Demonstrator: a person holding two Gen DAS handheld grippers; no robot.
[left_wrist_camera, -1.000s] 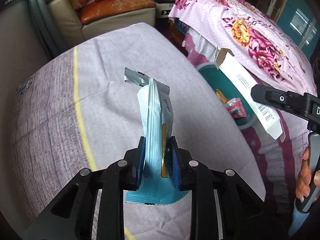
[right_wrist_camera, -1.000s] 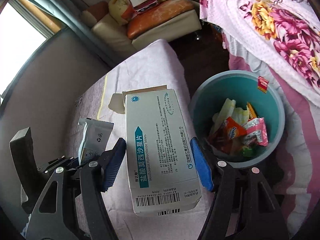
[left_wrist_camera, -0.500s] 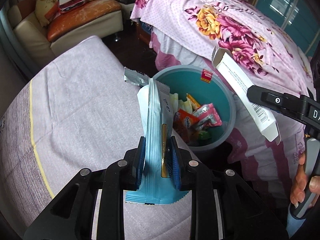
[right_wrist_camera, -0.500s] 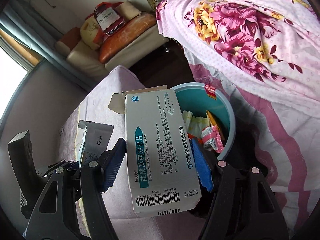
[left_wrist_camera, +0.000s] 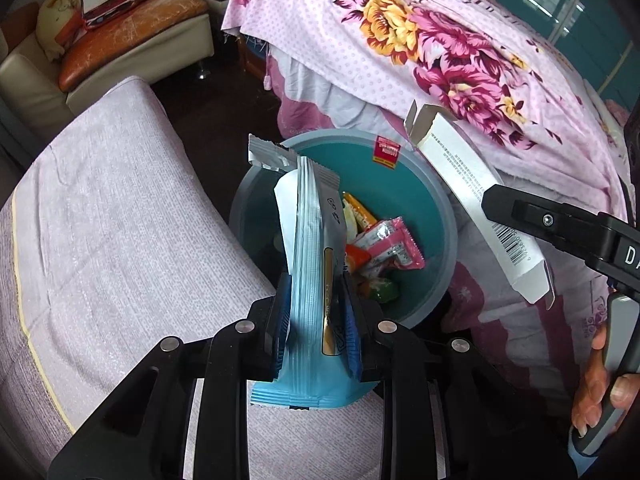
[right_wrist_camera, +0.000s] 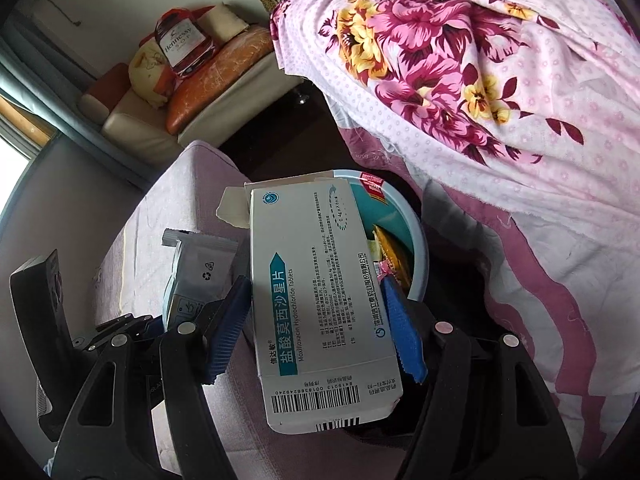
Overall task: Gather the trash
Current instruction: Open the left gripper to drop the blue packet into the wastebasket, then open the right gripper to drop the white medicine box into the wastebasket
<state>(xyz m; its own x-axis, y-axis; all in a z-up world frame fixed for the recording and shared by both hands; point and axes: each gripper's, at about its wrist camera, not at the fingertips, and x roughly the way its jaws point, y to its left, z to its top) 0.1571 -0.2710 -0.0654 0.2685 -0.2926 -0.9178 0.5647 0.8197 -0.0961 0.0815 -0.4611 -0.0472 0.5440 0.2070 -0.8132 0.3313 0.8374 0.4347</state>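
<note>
My left gripper [left_wrist_camera: 316, 312] is shut on a light blue snack wrapper [left_wrist_camera: 312, 264] and holds it upright at the near rim of a teal trash bin [left_wrist_camera: 436, 196]. The bin holds several wrappers, one pink [left_wrist_camera: 394, 246]. My right gripper [right_wrist_camera: 316, 320] is shut on a white medicine box [right_wrist_camera: 316, 292], held above the bin [right_wrist_camera: 416, 236]. In the left wrist view the box [left_wrist_camera: 472, 196] hangs over the bin's right rim. The blue wrapper [right_wrist_camera: 192, 280] shows at the left in the right wrist view.
A bed with a lilac cover [left_wrist_camera: 112, 216] lies to the left of the bin. A floral pink quilt [left_wrist_camera: 440, 52] drapes behind and to the right of it. A cream sofa with an orange cushion [left_wrist_camera: 132, 36] stands at the back.
Both grippers have swung right from over the lilac bed toward the bin, carrying the wrapper and the box. The bin now sits directly beyond both.
</note>
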